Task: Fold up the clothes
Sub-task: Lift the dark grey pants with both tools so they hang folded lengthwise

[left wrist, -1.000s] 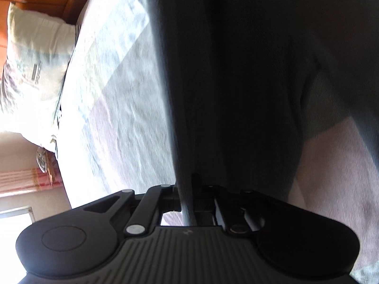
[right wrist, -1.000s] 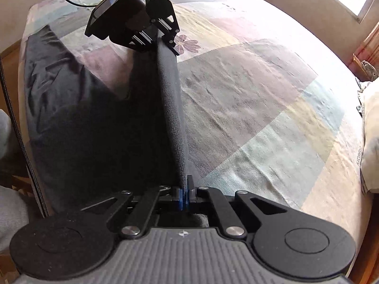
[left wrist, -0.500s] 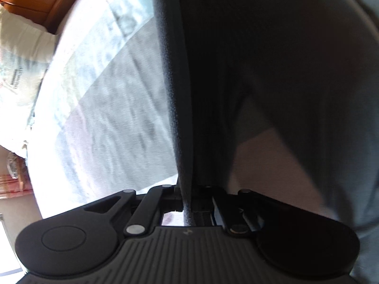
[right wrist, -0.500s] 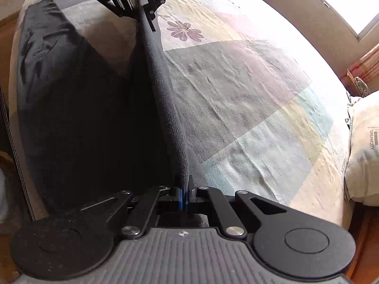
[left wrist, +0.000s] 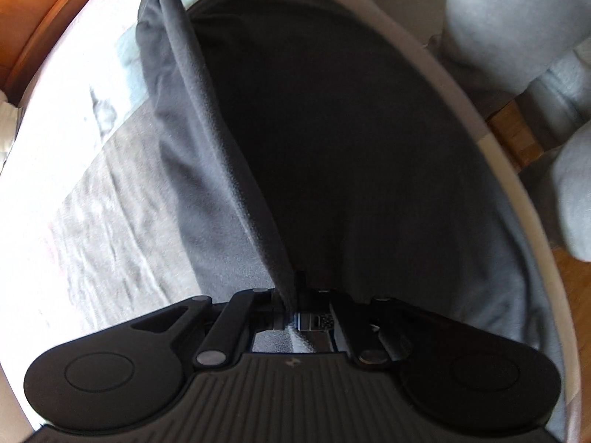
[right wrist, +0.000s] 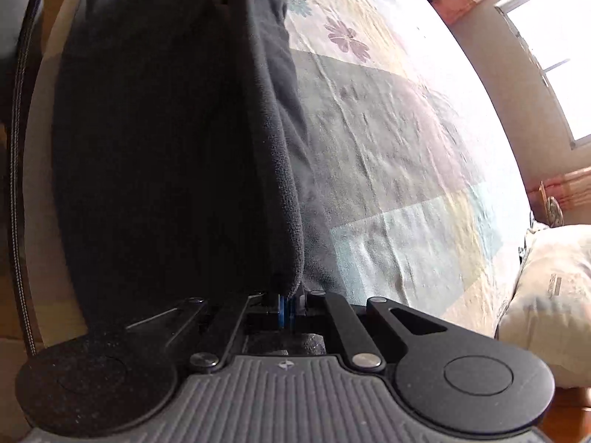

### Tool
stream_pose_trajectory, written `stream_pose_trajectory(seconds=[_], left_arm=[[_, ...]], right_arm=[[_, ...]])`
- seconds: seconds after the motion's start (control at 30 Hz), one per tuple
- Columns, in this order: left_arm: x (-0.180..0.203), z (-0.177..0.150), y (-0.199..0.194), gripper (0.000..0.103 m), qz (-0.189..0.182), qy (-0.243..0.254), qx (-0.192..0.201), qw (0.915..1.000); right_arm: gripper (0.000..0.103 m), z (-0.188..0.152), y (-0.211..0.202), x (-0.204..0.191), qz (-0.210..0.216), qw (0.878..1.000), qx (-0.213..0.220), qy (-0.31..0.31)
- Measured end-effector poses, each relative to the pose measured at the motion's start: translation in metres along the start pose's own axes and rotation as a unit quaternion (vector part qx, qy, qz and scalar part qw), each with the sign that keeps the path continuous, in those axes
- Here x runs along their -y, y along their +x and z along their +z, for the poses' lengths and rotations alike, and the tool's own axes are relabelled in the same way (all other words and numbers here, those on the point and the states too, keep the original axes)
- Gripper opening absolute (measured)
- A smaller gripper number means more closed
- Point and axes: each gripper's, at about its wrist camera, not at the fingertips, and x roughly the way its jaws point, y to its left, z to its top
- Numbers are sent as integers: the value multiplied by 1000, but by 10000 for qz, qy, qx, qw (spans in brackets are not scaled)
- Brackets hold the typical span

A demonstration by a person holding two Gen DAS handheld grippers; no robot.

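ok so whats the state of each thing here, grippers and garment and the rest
left gripper: shut on the dark garment's edge
right gripper: shut on the same edge, at its other end
dark garment: edge lifted and stretched between both grippers, the rest draped on the bed
bedsheet: spread flat, lightly wrinkled
pillow: lying at the bed's end, untouched

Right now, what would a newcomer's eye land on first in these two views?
A dark garment fills both views, one edge stretched taut between the left gripper and the right gripper, both shut on it. Beyond lies the patchwork bedsheet, with a pillow at the right.
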Motion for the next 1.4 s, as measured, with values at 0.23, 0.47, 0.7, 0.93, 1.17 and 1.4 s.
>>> stream_pose_trajectory(seconds=[0.23, 0.47, 0.7, 0.93, 1.17, 1.4], left_arm=[[33, 17, -17, 0, -269, 487, 393, 9977], [-4, 28, 4, 0, -582, 847, 694, 9923], [-16, 9, -19, 0, -789, 895, 656, 9907], [-15, 3, -19, 0, -870, 886, 599, 9905], [-5, -2, -28, 0, -869, 946, 691, 9893], [32, -5, -22, 0, -877, 1053, 851, 9869]], right_arm=[[4, -6, -10, -34, 44, 9980, 79, -629], [4, -13, -9, -65, 65, 9943, 16, -1066], [9, -17, 7, -87, -148, 9928, -189, -1177], [26, 8, -13, -88, -464, 9965, -364, -598], [3, 20, -15, -98, -124, 9984, -548, -103], [3, 21, -21, -93, -190, 9978, -627, -35]])
